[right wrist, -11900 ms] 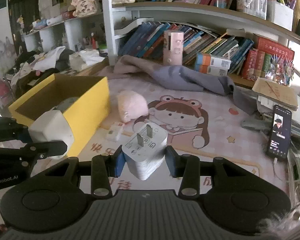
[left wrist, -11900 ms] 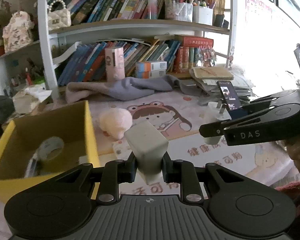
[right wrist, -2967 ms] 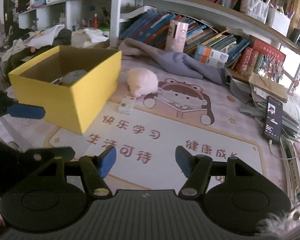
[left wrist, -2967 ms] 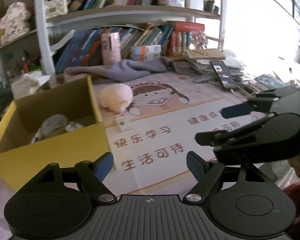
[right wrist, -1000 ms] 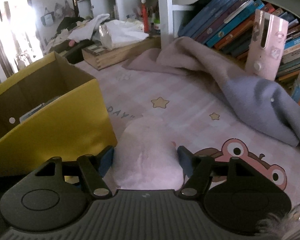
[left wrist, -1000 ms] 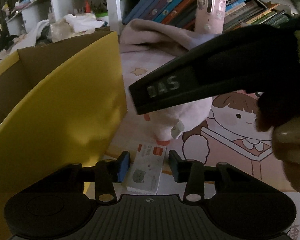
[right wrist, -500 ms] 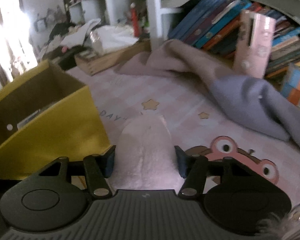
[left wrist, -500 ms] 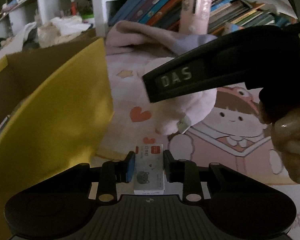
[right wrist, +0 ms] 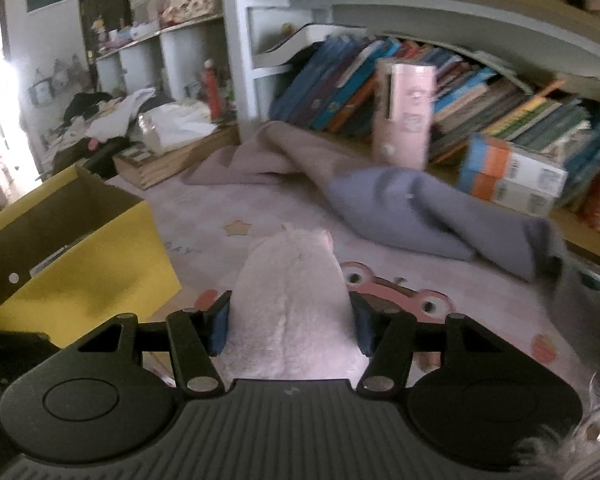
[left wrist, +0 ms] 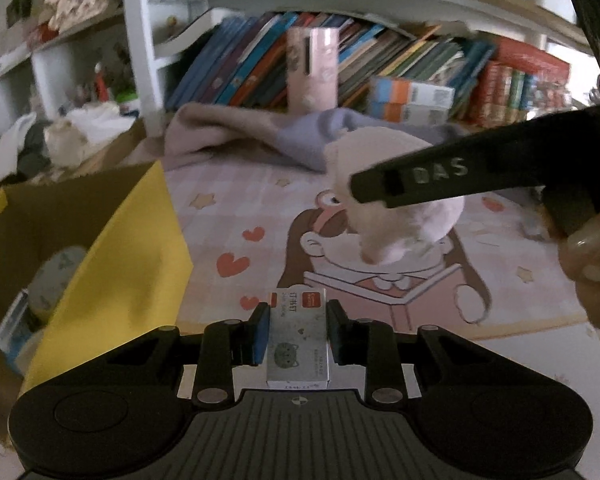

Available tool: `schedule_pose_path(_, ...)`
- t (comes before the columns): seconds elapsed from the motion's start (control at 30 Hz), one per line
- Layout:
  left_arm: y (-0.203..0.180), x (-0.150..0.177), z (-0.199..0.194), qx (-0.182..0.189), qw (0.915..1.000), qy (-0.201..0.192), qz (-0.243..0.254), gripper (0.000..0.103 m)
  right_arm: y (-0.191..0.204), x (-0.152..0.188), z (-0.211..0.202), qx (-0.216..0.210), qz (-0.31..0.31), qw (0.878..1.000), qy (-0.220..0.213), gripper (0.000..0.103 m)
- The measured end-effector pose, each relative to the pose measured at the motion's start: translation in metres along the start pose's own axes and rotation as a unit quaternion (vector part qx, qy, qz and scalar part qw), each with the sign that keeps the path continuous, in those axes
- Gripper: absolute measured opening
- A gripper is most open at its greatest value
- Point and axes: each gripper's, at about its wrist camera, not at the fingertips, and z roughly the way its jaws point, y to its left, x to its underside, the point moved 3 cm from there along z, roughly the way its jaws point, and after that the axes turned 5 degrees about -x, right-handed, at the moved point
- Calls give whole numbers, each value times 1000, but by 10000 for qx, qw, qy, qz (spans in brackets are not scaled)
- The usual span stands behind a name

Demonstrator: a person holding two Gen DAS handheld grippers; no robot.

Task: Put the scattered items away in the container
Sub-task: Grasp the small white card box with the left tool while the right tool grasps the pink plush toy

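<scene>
Left wrist view, left gripper (left wrist: 298, 330) jaws clamping one small box (left wrist: 299, 340), right gripper (right wrist: 288, 326) jaws squeezing one pink plush (right wrist: 290, 304)

Small white box (left wrist: 299, 338) and pink plush (right wrist: 290, 304) claw-held beside yellow container (left wrist: 140, 248).

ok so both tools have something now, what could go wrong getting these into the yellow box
1. The right tool squeezes a soft pink plush toy; most of its body bulges past the fingers, so it could slip out on the way.
2. The left tool holds the small staple box only by its narrow sides; a tilt may let it slide out.
3. Both tools sit close together beside the yellow box, so they could bump each other or its wall.
</scene>
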Motion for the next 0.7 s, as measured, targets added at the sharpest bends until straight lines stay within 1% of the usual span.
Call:
schedule_pose_path(0.17,1,3,-17,201,9996,-59,188,28,-4,15,-34,171,118,9998,11,56)
schedule_pose_path(0.27,2,6,-28,391,9989,-102,228,28,-4,26,-53,259,210,9994,56,56)
schedule_pose_path(0.4,4,6,-47,667,9974,-211,195,28,4,41,-76,370,257,9989,129,56)
schedule_pose_path(0.6,18,-2,-79,1012,9934,-527,97,28,23,58,-107,539,474,9973,162,56)
schedule_pose_path(0.7,31,-4,-94,1164,9911,-631,-145,28,36,64,-120,592,601,9963,134,56)
